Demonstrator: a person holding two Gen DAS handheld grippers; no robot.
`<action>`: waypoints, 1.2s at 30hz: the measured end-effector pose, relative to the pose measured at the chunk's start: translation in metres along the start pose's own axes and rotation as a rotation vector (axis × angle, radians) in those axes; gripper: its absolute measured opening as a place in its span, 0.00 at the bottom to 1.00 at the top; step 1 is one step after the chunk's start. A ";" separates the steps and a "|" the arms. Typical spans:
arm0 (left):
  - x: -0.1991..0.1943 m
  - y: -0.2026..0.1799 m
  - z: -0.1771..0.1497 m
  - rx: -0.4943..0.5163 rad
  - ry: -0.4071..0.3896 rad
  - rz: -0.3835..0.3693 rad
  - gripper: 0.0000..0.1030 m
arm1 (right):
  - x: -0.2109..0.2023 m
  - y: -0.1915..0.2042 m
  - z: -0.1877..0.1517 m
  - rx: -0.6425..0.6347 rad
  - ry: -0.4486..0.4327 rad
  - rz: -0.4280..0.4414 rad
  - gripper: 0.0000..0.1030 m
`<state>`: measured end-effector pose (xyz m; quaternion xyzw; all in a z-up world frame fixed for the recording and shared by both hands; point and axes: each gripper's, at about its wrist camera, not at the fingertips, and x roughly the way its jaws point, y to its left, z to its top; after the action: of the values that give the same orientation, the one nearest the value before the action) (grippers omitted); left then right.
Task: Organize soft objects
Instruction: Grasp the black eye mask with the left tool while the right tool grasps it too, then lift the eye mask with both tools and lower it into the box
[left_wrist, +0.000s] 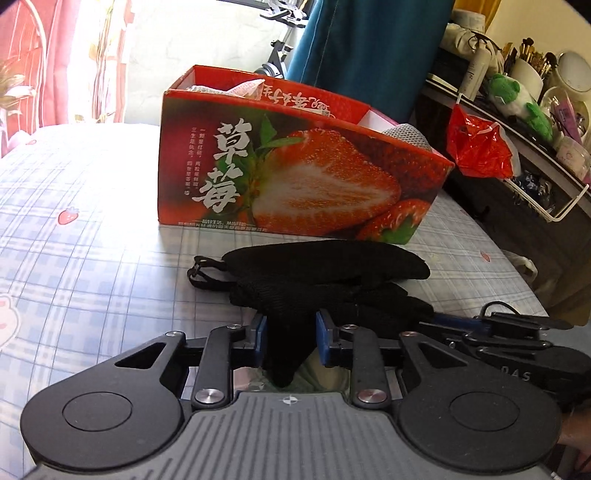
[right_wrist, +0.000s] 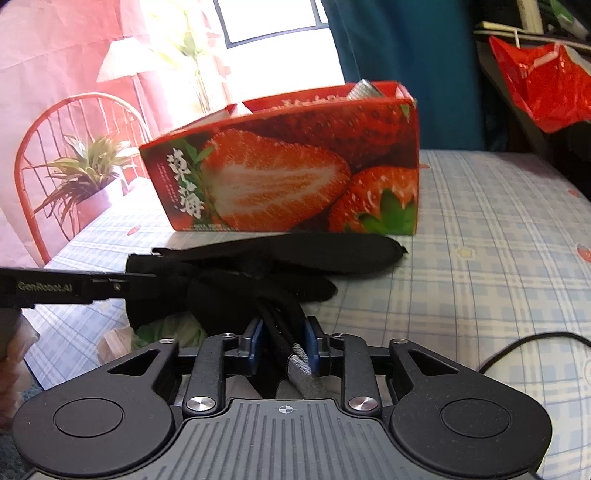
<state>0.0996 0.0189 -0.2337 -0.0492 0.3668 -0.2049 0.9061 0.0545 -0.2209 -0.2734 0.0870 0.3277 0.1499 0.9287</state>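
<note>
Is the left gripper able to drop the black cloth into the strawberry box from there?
Probably yes. The left gripper already pinches the black cloth, and the strawberry box stands open-topped straight ahead with nothing between, though it must lift over the wall.

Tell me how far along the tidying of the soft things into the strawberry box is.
Partly done. Grey knitted items already sit inside the strawberry box. In hand: the black gloves, lying on the bedsheet in front of the box, with the left hand-held gripper and right hand-held gripper both closed on them. Left: lifting them into the box.
</note>
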 end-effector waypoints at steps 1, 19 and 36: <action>0.000 0.001 -0.001 -0.006 0.000 0.001 0.27 | -0.002 0.002 0.000 -0.009 -0.008 0.005 0.27; 0.005 0.008 -0.010 -0.031 0.029 -0.007 0.21 | 0.009 0.007 -0.003 -0.047 0.036 0.018 0.17; -0.014 0.000 -0.005 0.017 -0.061 -0.005 0.17 | -0.003 0.010 0.003 -0.051 -0.033 0.042 0.10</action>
<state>0.0873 0.0249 -0.2284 -0.0483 0.3369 -0.2085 0.9169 0.0520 -0.2123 -0.2671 0.0729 0.3066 0.1764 0.9325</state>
